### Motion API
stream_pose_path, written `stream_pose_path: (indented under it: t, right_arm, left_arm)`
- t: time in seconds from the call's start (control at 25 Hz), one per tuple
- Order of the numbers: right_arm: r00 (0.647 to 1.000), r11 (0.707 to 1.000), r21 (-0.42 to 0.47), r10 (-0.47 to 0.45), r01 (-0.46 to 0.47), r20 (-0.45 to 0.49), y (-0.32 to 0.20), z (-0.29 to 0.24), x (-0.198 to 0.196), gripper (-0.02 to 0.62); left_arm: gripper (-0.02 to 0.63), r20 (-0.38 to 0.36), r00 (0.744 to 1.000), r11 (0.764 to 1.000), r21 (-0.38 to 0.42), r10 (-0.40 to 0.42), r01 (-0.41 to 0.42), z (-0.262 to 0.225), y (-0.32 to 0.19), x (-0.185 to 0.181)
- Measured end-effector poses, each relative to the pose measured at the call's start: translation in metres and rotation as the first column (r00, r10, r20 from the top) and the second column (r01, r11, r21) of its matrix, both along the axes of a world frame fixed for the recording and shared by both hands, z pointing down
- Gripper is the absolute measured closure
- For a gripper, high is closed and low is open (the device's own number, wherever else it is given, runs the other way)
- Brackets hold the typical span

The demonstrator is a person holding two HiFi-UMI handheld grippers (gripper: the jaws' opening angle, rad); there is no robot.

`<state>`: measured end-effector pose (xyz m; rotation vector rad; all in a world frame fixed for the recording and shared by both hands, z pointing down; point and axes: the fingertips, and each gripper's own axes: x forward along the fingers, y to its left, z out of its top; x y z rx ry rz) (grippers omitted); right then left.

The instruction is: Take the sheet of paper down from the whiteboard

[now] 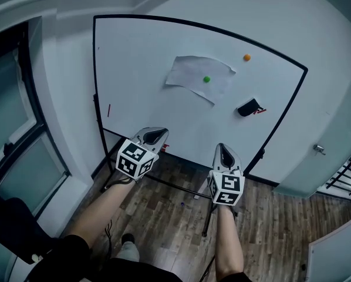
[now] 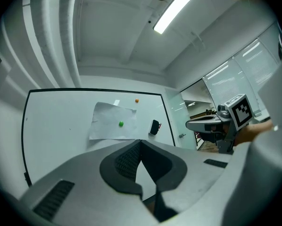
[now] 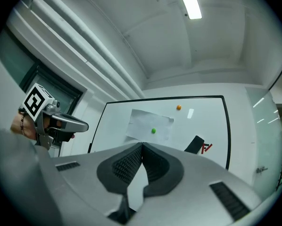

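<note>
A white sheet of paper (image 1: 198, 77) hangs slightly skewed on the whiteboard (image 1: 134, 69), pinned by a green magnet (image 1: 206, 79). Both gripper views also show the sheet (image 2: 112, 121) (image 3: 147, 125) ahead and above the jaw tips. My left gripper (image 1: 157, 136) and right gripper (image 1: 223, 152) are held side by side below the board, well short of the paper, pointing toward it. The left gripper (image 2: 141, 141) has its jaws touching with nothing between them. The right gripper (image 3: 142, 145) is likewise shut and empty.
An orange magnet (image 1: 246, 57) sits up and right of the paper. A black eraser (image 1: 248, 107) with red marks beside it is lower right. The board stands on a stand over wood flooring (image 1: 269, 228). A window (image 1: 17, 128) is at left, a door (image 1: 334, 151) at right.
</note>
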<state>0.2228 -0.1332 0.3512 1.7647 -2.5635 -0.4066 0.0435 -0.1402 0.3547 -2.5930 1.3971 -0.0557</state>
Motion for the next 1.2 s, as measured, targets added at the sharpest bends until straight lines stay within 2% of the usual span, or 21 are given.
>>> stream_pose_path:
  t: [0.24, 0.44, 0.68, 0.92, 1.2]
  right_arm:
    - [0.999, 0.999, 0.006, 0.037, -0.037, -0.003, -0.064, 0.001, -0.017, 0.572]
    - [0.997, 0.997, 0.009, 0.076, -0.076, -0.031, -0.123, -0.005, -0.049, 0.572]
    - [0.992, 0.992, 0.019, 0.125, -0.124, -0.017, -0.182, -0.022, -0.079, 0.572]
    - [0.985, 0.985, 0.020, 0.174, -0.174, -0.013, -0.218, -0.023, -0.094, 0.572]
    - [0.976, 0.976, 0.002, 0.216, -0.216, -0.015, -0.237, -0.013, -0.091, 0.572]
  left_arm:
    - [0.586, 0.002, 0.999, 0.999, 0.016, 0.032, -0.032, -0.002, -0.069, -0.020]
    - [0.586, 0.000, 0.998, 0.997, 0.020, 0.069, -0.069, -0.009, -0.137, -0.047]
    - [0.586, 0.005, 0.992, 0.991, 0.030, 0.128, -0.128, -0.021, -0.206, -0.072]
    - [0.586, 0.008, 0.984, 0.984, 0.034, 0.178, -0.178, -0.023, -0.250, -0.087]
    - [0.586, 0.020, 0.976, 0.976, 0.028, 0.217, -0.218, -0.016, -0.273, -0.085]
